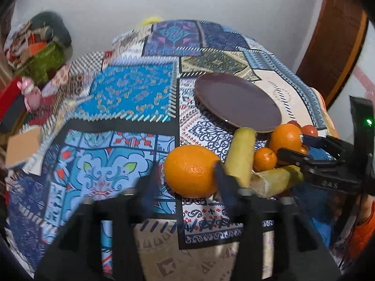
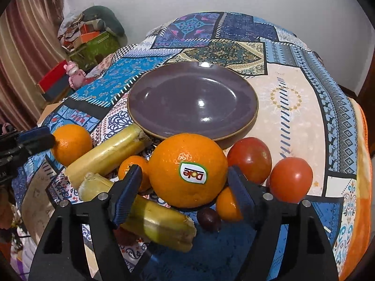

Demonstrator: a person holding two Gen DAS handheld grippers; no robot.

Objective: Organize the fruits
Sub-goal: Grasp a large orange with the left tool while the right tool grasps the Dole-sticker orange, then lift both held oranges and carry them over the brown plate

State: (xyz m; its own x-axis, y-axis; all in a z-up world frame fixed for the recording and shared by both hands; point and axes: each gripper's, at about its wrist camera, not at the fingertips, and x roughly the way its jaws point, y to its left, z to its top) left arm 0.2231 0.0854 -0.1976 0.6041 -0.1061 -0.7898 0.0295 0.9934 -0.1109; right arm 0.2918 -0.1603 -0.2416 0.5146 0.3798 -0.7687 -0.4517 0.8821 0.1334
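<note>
In the left wrist view an orange [image 1: 191,171] lies on the patchwork cloth between the fingers of my left gripper [image 1: 186,165]. The right finger touches it and a thin gap shows at the blurred left one, so the gripper is open. My right gripper [image 2: 185,171] stands open around a bigger orange with a sticker [image 2: 187,171], with a small gap on its left. Around that orange lie two yellow-green banana-like pieces [image 2: 105,152] [image 2: 150,222], two small mandarins [image 2: 130,167] [image 2: 227,207], two tomatoes [image 2: 249,159] [image 2: 290,179] and a dark little fruit [image 2: 208,219]. An empty purple plate [image 2: 192,103] sits just beyond.
The left gripper [image 2: 35,138] enters the right wrist view from the left, beside its orange [image 2: 71,144]. Boxes and bags [image 2: 93,39] and a pink toy [image 2: 75,72] are piled past the table's far left edge. A curtain [image 2: 28,46] hangs on the left.
</note>
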